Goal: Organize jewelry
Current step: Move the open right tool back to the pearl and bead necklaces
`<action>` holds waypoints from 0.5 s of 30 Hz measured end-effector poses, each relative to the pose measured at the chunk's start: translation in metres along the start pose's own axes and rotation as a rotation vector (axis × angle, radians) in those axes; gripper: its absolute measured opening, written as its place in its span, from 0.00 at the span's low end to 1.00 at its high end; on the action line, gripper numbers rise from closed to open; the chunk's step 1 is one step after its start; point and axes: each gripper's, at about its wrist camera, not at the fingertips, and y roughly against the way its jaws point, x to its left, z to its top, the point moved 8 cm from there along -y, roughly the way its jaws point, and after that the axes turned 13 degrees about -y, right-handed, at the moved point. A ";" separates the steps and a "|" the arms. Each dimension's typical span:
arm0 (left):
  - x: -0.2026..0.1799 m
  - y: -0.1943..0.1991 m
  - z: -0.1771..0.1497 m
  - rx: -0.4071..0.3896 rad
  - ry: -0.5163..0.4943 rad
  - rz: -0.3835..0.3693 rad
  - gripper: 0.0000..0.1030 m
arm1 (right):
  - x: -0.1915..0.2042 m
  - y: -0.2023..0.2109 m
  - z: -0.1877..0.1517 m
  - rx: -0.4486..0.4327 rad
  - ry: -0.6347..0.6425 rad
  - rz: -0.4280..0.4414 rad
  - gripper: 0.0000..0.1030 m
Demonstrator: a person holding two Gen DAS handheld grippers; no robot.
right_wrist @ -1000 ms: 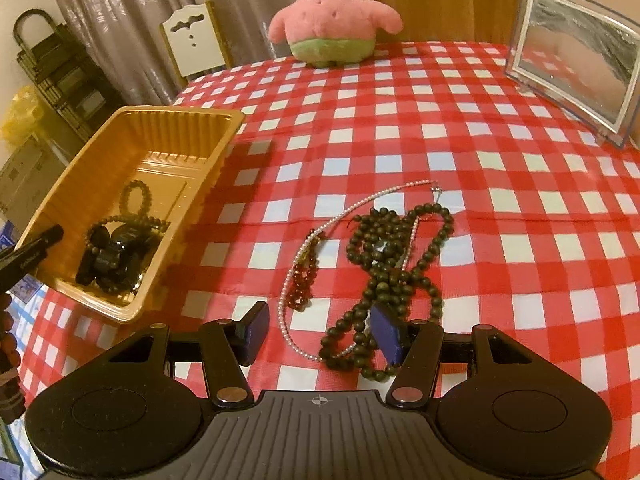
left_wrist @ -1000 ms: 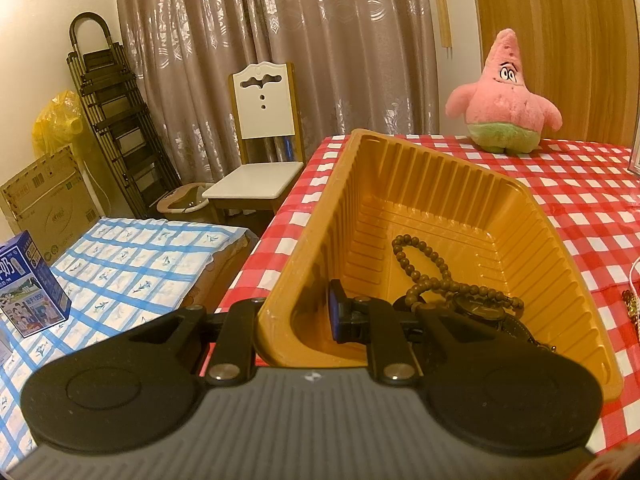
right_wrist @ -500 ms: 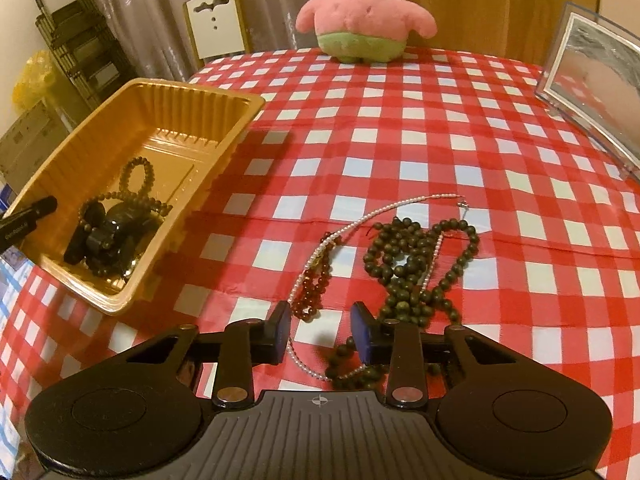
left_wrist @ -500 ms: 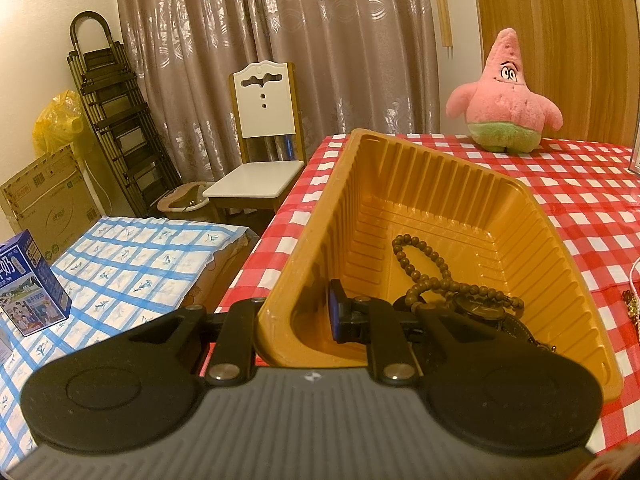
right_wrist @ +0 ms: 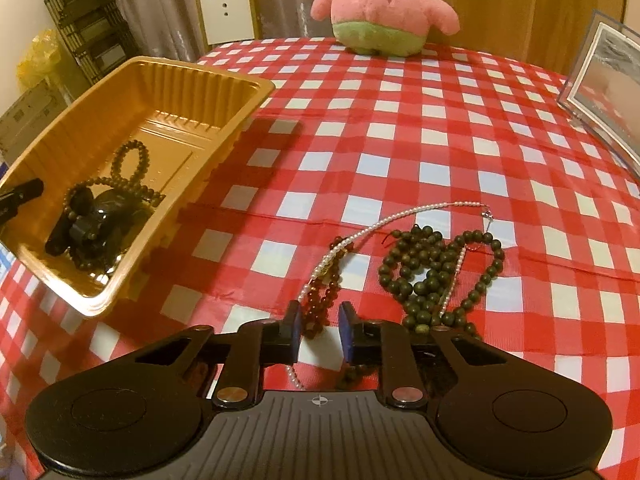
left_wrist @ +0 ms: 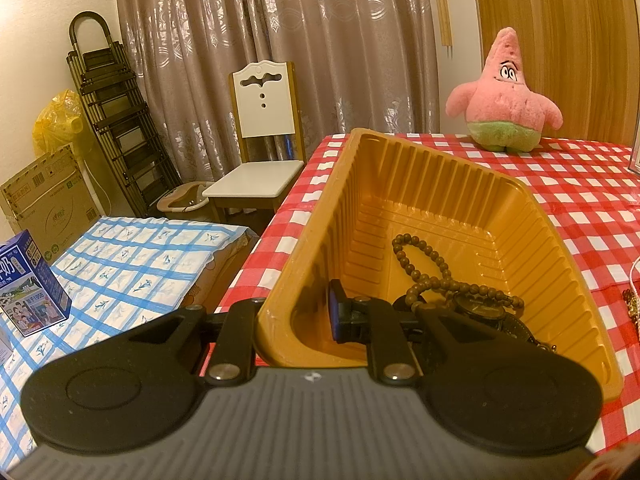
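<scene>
Warm, yellowish light fills the room. Long taupe curtains with a silvery pattern (left_wrist: 280,60) hang behind a white-and-wood chair (left_wrist: 262,136); wood-grain panelling (left_wrist: 560,40) stands at the right. A folded dark metal ladder (left_wrist: 116,120) leans on the cream wall (left_wrist: 48,8), near a brown cardboard box (left_wrist: 44,200). A red-and-white checked cloth covers the tabletop (right_wrist: 400,120), beside a blue-checked white cover (left_wrist: 132,264).

Right gripper (right_wrist: 319,330) has advanced lower toward the table; its jaws are closing, now narrow around the dark red bead bracelet (right_wrist: 320,304)
</scene>
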 end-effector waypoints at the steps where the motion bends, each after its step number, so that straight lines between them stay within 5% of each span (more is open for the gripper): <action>1: 0.000 0.000 -0.001 -0.001 0.000 0.001 0.16 | 0.000 -0.001 0.001 0.000 0.001 -0.001 0.18; 8: 0.000 0.001 -0.001 0.000 0.000 0.000 0.16 | 0.004 -0.008 -0.002 0.005 0.031 0.001 0.05; 15: -0.001 0.000 -0.001 0.000 -0.001 0.001 0.16 | -0.002 0.009 0.001 -0.033 -0.002 0.006 0.05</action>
